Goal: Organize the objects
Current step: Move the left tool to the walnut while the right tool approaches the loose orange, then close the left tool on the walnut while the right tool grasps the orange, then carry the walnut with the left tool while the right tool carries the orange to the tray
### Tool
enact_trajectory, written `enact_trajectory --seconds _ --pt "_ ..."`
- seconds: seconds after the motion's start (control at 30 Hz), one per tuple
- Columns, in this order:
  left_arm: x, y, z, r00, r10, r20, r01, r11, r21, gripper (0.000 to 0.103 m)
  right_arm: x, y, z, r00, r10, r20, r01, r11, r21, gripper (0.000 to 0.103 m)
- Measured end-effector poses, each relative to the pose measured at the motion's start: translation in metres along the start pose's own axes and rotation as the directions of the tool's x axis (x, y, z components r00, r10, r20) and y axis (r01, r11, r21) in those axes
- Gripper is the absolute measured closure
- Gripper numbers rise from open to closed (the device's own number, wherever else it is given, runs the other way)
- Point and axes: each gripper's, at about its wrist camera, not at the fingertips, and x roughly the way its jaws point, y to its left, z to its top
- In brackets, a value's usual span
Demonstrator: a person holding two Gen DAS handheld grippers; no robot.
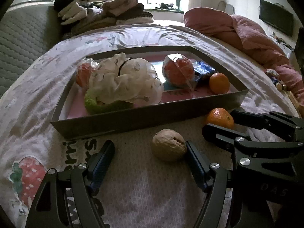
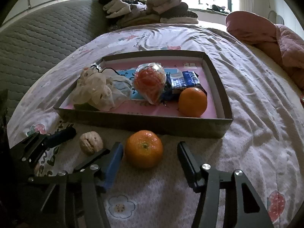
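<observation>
A grey shallow box (image 1: 133, 116) (image 2: 144, 120) lies on the bed with a pink liner. In it are a white plastic bag (image 1: 125, 81) (image 2: 96, 89), a wrapped orange item (image 1: 178, 70) (image 2: 150, 81), a blue packet (image 1: 203, 70) (image 2: 186, 80) and an orange (image 1: 219, 83) (image 2: 192, 101). A walnut (image 1: 169, 144) (image 2: 90, 142) and a second orange (image 1: 220, 118) (image 2: 144, 149) lie on the sheet in front of the box. My left gripper (image 1: 150, 152) is open, its right finger touching the walnut. My right gripper (image 2: 150, 153) (image 1: 218, 121) is open around the second orange.
A pile of folded clothes (image 1: 102, 11) (image 2: 148, 9) sits at the far end of the bed. A pink quilt (image 1: 247, 36) (image 2: 269, 36) lies at the right. A grey quilted headboard (image 1: 24, 38) (image 2: 38, 38) stands at the left.
</observation>
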Motion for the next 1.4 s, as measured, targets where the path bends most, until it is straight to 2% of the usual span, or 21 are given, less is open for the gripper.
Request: enact_trajectory --seconds 0.1,0.27,0.37,0.6,1.4 --pt "0.001 0.001 0.001 1.000 -0.014 0.001 0.014 1.000 -0.005 0.034 0.003 0.000 0.002 1.000 0.003 -0.001 -0.003 1.000 0.004 0.050" --pt "0.002 0.002 0.003 0.999 -0.037 0.003 0.037 0.999 -0.007 0.057 0.003 0.003 0.005 1.000 0.019 0.010 -0.019 1.000 0.005 0.062" --pt "0.002 0.001 0.003 0.999 -0.052 0.001 0.052 0.999 -0.006 0.068 0.004 0.004 0.006 1.000 0.019 0.012 -0.019 1.000 0.000 0.062" --pt "-0.001 0.004 0.005 0.998 -0.067 0.012 0.068 0.998 -0.019 0.068 -0.002 0.003 0.006 0.999 0.031 0.024 -0.032 0.999 0.014 0.063" --pt "-0.061 0.006 0.010 0.993 -0.022 0.120 0.022 1.000 0.000 0.068 -0.057 0.012 0.006 0.992 0.009 0.128 -0.008 1.000 -0.010 0.063"
